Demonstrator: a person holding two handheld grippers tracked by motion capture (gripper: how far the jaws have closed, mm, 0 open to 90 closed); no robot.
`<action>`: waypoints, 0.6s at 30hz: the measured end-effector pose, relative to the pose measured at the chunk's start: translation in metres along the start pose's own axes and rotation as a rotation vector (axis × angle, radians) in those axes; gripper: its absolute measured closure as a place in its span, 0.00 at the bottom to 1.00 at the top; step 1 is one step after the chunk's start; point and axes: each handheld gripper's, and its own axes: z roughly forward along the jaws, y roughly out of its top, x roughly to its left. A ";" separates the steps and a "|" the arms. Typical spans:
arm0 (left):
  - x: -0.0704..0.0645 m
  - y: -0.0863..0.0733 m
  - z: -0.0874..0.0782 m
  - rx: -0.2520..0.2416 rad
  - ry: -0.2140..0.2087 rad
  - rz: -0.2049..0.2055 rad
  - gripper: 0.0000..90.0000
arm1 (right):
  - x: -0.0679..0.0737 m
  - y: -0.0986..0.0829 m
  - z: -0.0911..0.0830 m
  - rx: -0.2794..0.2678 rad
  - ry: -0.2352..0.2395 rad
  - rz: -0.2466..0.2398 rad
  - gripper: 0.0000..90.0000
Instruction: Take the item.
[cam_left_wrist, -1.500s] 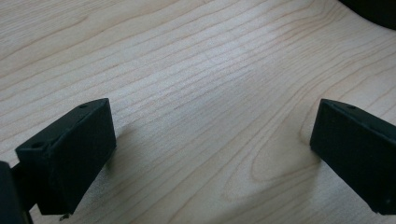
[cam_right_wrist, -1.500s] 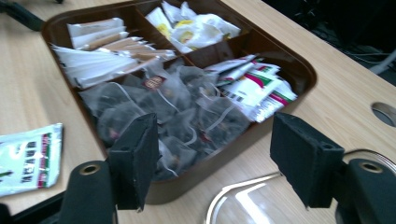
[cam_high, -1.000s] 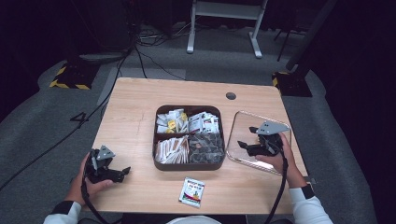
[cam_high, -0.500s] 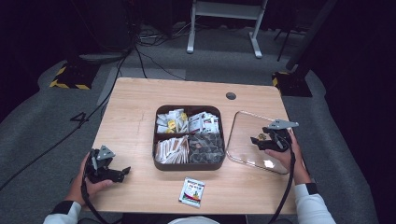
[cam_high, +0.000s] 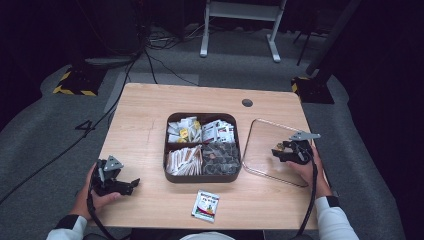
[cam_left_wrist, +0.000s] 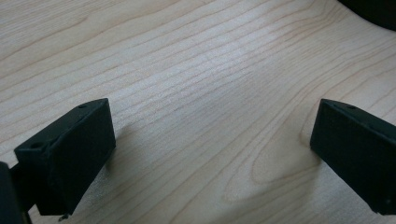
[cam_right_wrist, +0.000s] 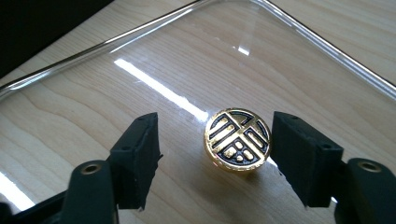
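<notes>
A clear glass lid (cam_high: 262, 142) lies flat on the wooden table, right of the brown divided box (cam_high: 166, 150). On the lid (cam_right_wrist: 140, 60) stands a round gold knob (cam_right_wrist: 237, 140) with a black pattern. My right gripper (cam_high: 278, 151) is low over the lid and open, its jaws on either side of the knob without touching it (cam_right_wrist: 215, 135). At the table's front left, my left gripper (cam_high: 131, 186) rests open, with only bare wood between its jaws (cam_left_wrist: 210, 135).
The box's four compartments hold several packets and sachets. A loose green and white packet (cam_high: 206, 205) lies near the front edge, in front of the box. A small round hole (cam_high: 247, 103) sits at the back of the table.
My right gripper has drawn a little to the right over the lid. The left gripper and the box have stayed put.
</notes>
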 end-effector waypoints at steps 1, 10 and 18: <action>0.000 0.000 0.000 0.001 0.000 0.000 0.00 | -0.001 -0.001 0.001 0.003 0.002 0.003 0.40; 0.000 0.001 0.000 0.003 0.000 0.003 0.00 | -0.005 -0.005 0.005 0.001 -0.017 0.026 0.57; 0.000 0.000 0.000 0.000 0.001 0.002 0.00 | -0.008 -0.005 0.010 -0.017 -0.017 0.030 0.64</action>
